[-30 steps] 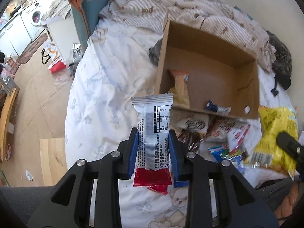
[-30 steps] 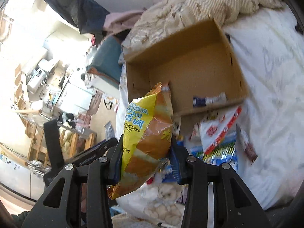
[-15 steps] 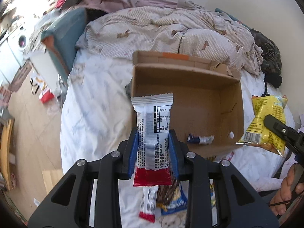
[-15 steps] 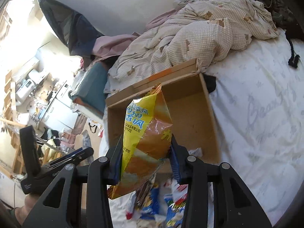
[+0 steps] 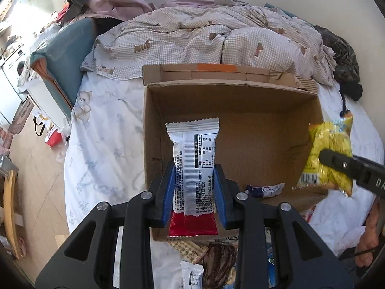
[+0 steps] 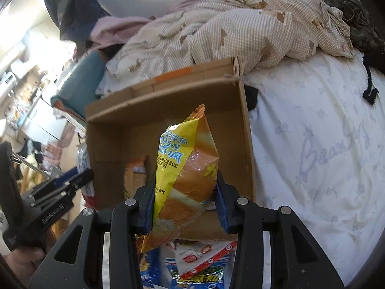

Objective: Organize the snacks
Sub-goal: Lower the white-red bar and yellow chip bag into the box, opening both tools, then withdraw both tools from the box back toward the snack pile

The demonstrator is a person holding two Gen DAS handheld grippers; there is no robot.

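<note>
Your left gripper (image 5: 193, 190) is clamped on the white-and-red snack bar (image 5: 193, 168), which stands upright between the blue pads with its top past the fingertips, and your right gripper (image 6: 185, 201) pinches the yellow-orange chip bag (image 6: 186, 168) the same way. Carry each packet past the near wall of the cardboard box (image 5: 240, 106), lying open just beyond both sets of fingertips, lower it close to the floor, then let go, clear of the small blue-and-white packet (image 5: 263, 189) inside.
</note>
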